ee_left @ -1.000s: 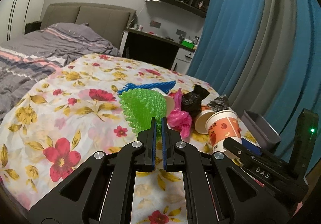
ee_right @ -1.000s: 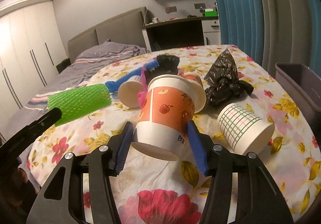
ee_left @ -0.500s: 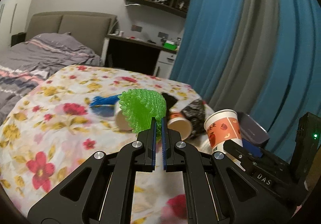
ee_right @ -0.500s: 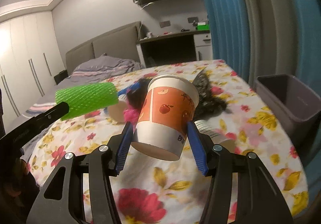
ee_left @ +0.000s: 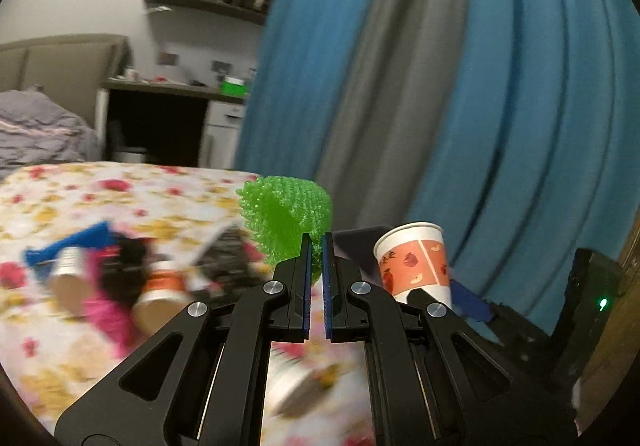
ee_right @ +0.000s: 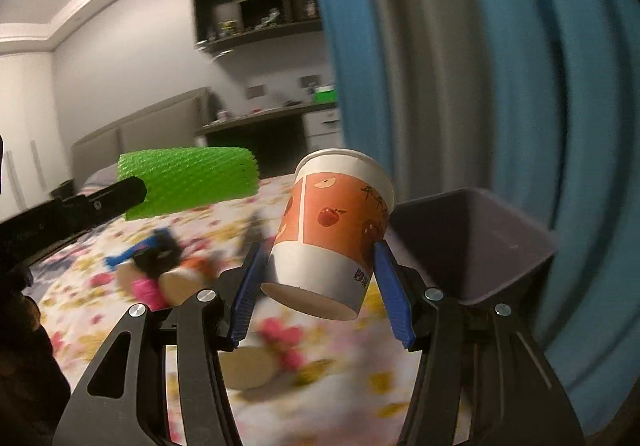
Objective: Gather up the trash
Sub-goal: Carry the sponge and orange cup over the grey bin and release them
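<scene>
While both loads hang above the floral bedspread [ee_right: 100, 286], the right gripper [ee_right: 320, 266] clamps an orange paper cup [ee_right: 336, 226] near the grey bin [ee_right: 480, 246], and the left gripper [ee_left: 316, 246] pinches a green foam net [ee_left: 288, 214] between nearly closed fingers. Neither item has reached the bin, whose visible inside looks bare. Farther back, several cups [ee_left: 156, 294], a pink bag [ee_left: 108, 318] and blue and black scraps wait on the bed.
</scene>
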`<state>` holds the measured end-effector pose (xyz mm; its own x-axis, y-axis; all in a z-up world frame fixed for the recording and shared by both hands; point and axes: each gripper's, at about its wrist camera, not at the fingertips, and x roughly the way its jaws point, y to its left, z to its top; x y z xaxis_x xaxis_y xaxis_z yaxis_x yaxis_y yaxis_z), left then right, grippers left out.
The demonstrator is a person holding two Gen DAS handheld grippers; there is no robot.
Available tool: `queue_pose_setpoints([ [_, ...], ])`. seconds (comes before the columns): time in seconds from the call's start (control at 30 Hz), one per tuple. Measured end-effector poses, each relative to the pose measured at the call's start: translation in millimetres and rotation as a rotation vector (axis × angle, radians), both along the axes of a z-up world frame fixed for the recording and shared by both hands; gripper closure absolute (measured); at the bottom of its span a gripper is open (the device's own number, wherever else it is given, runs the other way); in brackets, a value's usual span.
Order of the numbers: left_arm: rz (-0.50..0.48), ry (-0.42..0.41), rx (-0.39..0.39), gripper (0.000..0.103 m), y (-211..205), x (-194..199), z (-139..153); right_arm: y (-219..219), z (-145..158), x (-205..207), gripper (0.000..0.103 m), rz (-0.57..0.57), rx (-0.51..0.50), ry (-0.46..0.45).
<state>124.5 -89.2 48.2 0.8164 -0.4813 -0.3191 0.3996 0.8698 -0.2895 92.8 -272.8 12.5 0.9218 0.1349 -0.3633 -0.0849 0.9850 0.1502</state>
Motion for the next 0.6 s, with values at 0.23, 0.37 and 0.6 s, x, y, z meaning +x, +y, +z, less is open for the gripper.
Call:
queue_pose_setpoints([
  [0.23, -0.103, 0.037, -0.001, 0.099, -85, 45, -7, -76, -2, 22, 0.048, -0.17, -0.007, -0.009],
  [0.37, -0.128, 0.06, 0.038, 0.099, -129, 68, -21, -102, -4, 33, 0.048, -0.218, -0.005, -0.015],
  [0.6, -0.167, 0.126, 0.083, 0.099, -170, 102, -51, -132, -22, 59, 0.048, -0.247, 0.002, 0.014],
])
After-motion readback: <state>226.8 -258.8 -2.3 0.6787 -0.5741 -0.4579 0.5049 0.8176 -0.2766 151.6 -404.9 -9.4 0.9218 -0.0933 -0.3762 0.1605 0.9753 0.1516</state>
